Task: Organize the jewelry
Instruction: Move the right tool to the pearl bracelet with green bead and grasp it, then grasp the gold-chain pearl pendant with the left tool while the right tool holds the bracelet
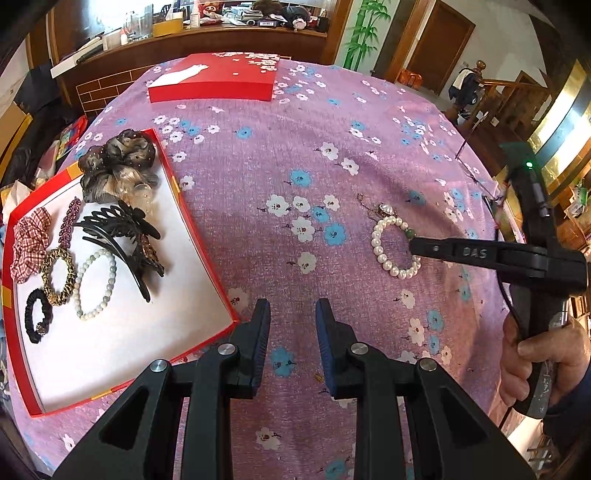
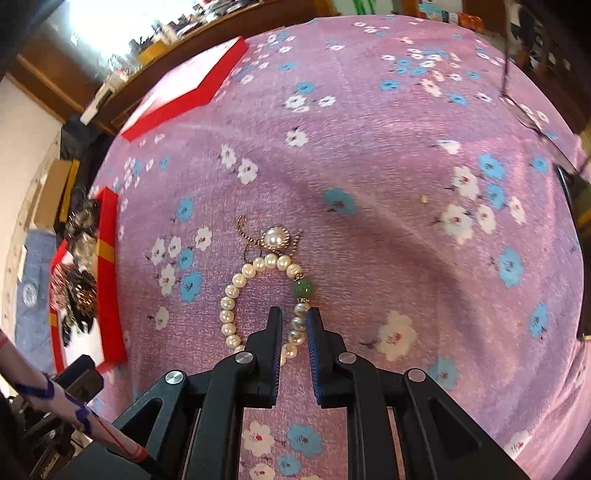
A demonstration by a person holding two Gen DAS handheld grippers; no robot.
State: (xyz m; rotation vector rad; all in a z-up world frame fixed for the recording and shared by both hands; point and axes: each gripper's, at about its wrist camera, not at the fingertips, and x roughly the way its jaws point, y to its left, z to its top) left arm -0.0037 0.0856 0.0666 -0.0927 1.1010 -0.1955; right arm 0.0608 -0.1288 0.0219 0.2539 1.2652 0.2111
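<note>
Bench (image 1: 332, 122) draped in purple cloth with blue-and-white flower print. Behind it, long dark wooden sideboard (image 1: 207, 40), top crowded with boxes, bottles, clutter; brick-pattern panel (image 1: 103, 90) below at left. White wall with painted green bamboo (image 1: 365, 29). Brown wooden doors (image 1: 439, 44) beyond. Wooden stair railing with newel post (image 1: 480, 74) at right. Strong daylight glare upper left in right wrist view.

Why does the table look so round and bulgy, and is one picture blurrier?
Both views use fisheye lenses, bending the flowered tablecloth into a dome. The left wrist view is sharp; the right wrist view smears the red tray at its left edge and glares white at top left.
</note>
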